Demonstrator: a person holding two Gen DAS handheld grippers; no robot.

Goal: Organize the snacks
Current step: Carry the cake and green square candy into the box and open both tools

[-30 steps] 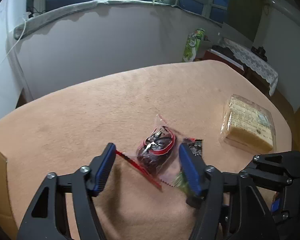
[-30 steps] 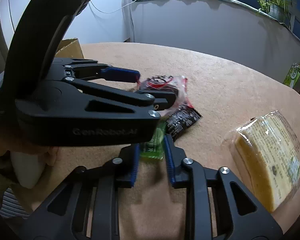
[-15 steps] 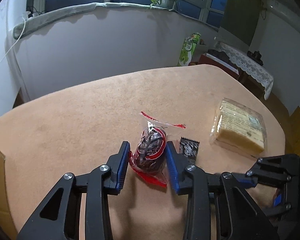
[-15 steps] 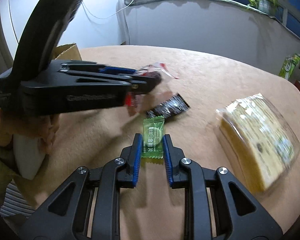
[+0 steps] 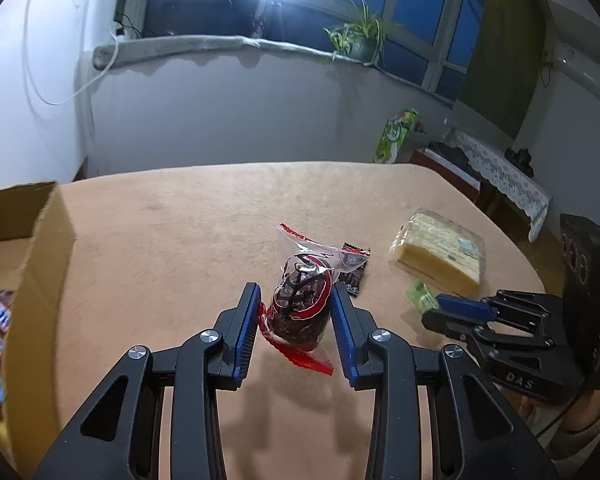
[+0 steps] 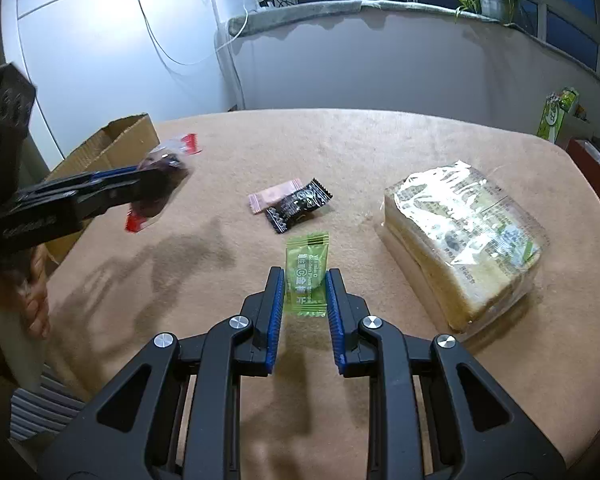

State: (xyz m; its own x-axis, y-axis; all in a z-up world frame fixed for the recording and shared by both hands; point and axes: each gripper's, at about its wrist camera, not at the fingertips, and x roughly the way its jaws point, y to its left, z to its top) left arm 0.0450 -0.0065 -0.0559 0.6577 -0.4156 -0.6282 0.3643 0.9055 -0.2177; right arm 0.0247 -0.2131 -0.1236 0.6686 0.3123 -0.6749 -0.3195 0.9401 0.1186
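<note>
The left gripper (image 5: 294,330) is clamped on a clear plastic pouch with red sealed ends and a dark, lumpy filling (image 5: 300,304); its blue pads press the pouch on both sides and hold it clear of the tan cloth-covered table (image 5: 172,240). The right gripper (image 6: 302,312) is closed on a small green foil candy sachet (image 6: 306,274), pinched by its lower half, with the top standing upright above the jaws.

Out past the right gripper, a small black crinkle-edged wrapper (image 6: 300,210) lies partly over a pale pink sachet (image 6: 274,196) on the table. To their right sits a large clear-wrapped block of pale yellow sliced cake or bread (image 6: 460,248), untouched. At the table's left edge stands an open brown cardboard box (image 5: 24,240); blue-and-white wrapped items already lie inside it, though they are too blurred to identify.

By the look of it, the task is partly done: some snacks are boxed, two are in hand and probably bound for the box, and three are left on the table. The pouch looks soft and slippery, the sachet thin and light.
</note>
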